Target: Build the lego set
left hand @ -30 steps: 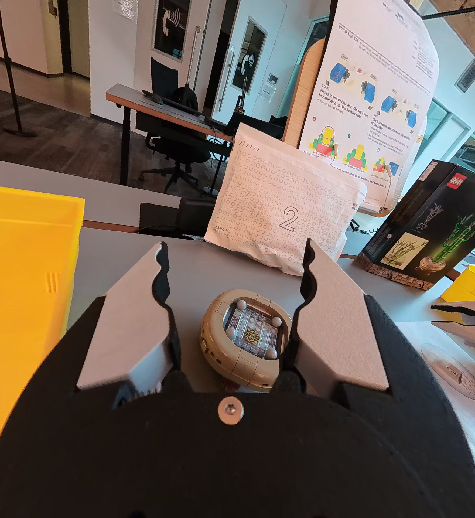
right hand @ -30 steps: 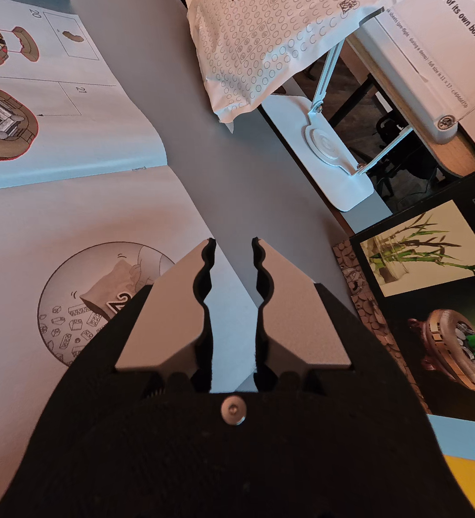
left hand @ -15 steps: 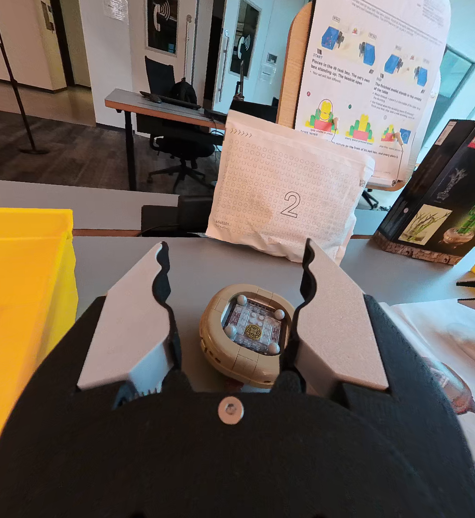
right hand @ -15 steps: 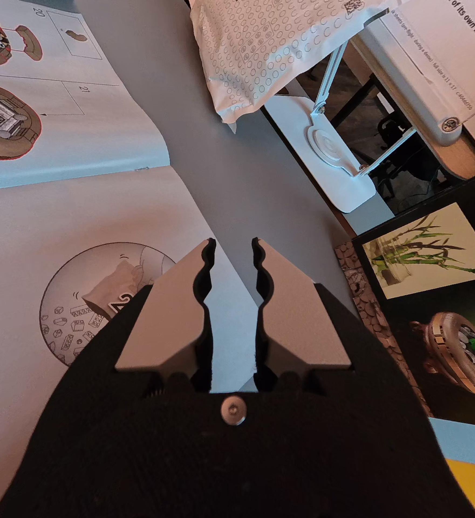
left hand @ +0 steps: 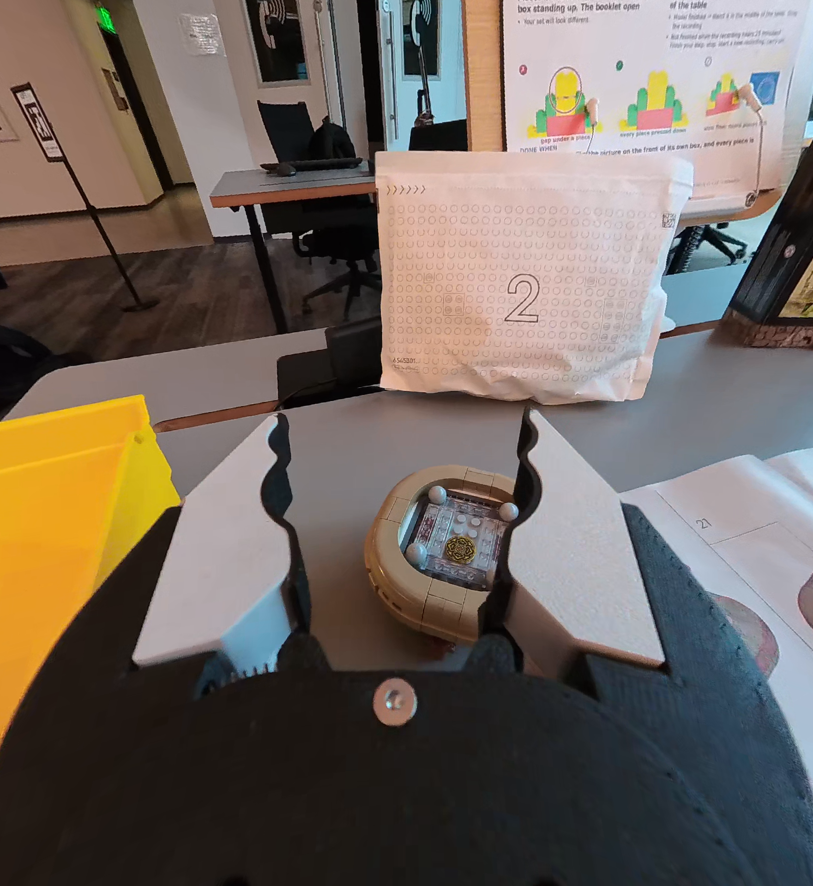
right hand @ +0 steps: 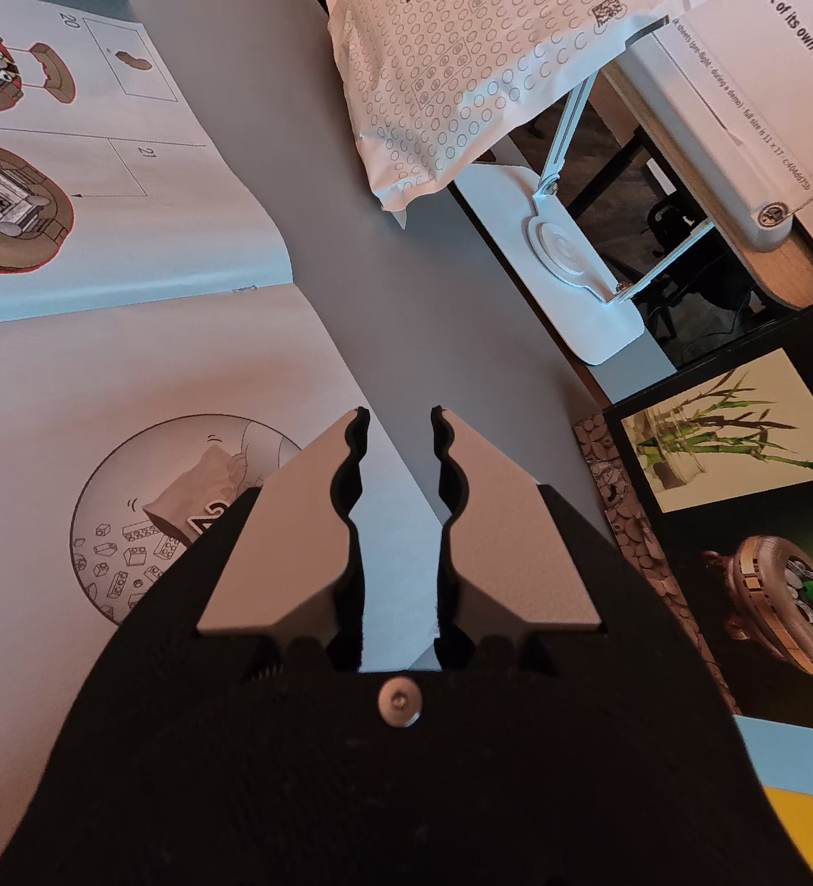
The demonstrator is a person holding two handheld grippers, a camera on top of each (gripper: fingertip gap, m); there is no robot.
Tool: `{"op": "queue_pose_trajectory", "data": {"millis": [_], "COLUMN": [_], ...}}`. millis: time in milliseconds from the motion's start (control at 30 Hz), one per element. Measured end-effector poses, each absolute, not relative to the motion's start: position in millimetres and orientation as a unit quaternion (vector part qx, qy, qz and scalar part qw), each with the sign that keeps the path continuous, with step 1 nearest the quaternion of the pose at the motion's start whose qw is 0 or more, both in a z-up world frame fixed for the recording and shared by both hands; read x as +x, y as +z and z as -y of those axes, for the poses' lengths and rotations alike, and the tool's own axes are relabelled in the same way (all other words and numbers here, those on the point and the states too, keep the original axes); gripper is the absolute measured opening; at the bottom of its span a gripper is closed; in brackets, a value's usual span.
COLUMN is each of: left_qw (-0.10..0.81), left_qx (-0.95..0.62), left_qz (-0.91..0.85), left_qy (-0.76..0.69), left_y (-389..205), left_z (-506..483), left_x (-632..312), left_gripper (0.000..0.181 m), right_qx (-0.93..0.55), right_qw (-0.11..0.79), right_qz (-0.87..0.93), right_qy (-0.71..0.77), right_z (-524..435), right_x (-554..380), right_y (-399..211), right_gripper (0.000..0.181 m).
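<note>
left wrist view: left gripper (left hand: 402,431) jaws spread around tan model (left hand: 438,551), white bag (left hand: 519,283) behind; right gripper (right hand: 399,417) parted, empty.

A yellow plastic bin (left hand: 44,518) sat on the grey table (left hand: 711,407), at its left edge. Beyond the table's far edge stood a wooden board carrying a white illustrated sheet (left hand: 644,72). Farther behind the table, a desk (left hand: 289,184) held a keyboard, with a black office chair (left hand: 327,211) at it, and a floor sign on a thin black pole (left hand: 83,192) stood left of that desk.
</note>
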State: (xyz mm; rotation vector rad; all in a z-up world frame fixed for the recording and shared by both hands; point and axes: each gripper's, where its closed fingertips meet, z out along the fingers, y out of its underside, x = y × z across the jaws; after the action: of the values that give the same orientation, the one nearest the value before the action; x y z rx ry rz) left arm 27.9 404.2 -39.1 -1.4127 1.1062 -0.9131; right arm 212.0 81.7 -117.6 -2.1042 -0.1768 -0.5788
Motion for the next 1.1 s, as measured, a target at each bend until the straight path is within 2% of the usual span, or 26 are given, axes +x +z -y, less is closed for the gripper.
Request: {"op": "queue_pose_trajectory", "data": {"millis": [1100], "left_qw": [0.559], "left_qx": [-0.58], "left_qz": [-0.5], "left_qy": [-0.319], "left_y": [-47.3], "left_z": [-396.5], "left_x": [35.0], "left_gripper": [0.093], "right_qx": [-0.856], "right_qw": [0.455], "right_qz": [0.077], "right_qy": [-0.232], "right_z": [-84.1], "right_x": [208.8], "right_y": [-118.8], "right_gripper": [0.026]}}
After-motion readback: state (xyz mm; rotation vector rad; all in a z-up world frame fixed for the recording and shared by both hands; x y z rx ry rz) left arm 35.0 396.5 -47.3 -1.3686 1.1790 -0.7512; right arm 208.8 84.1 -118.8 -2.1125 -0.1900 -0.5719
